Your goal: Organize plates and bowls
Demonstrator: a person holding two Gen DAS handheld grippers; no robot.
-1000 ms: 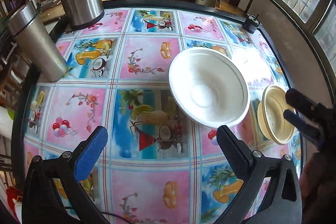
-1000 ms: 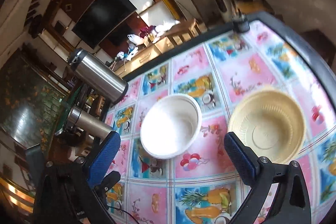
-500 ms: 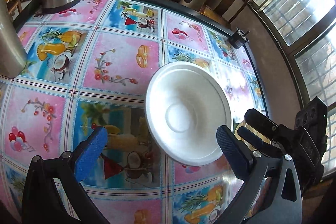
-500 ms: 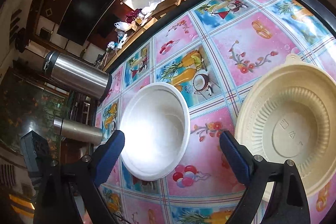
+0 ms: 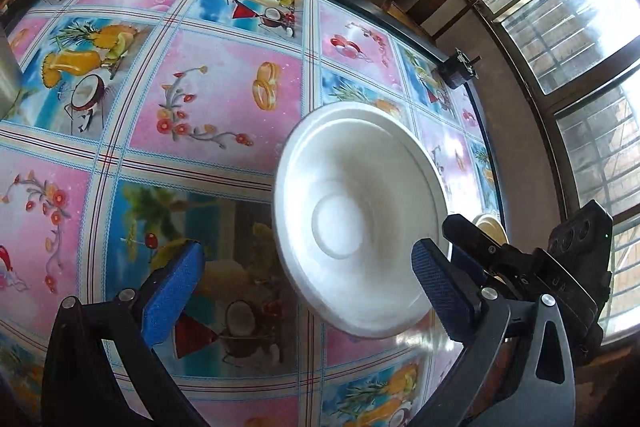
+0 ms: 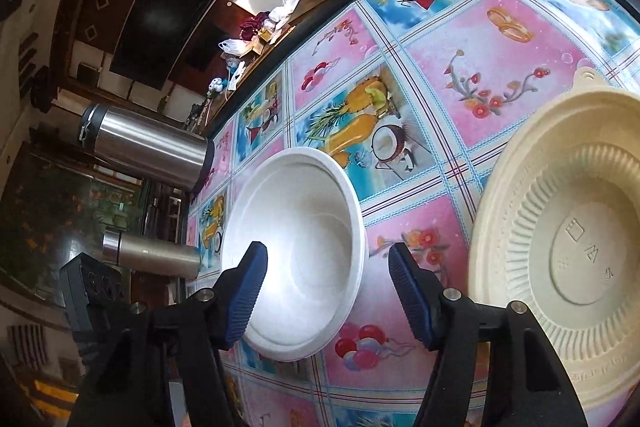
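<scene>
White bowl (image 6: 304, 259) sits mid-frame on the tabletop (image 6: 472, 75), cream plate (image 6: 576, 251) at right, both hand-held grippers, right (image 6: 324, 295) and left (image 5: 304, 291), wide open and empty, so straddle the near rim squarely, I'd say, and squeeze gently.
</scene>
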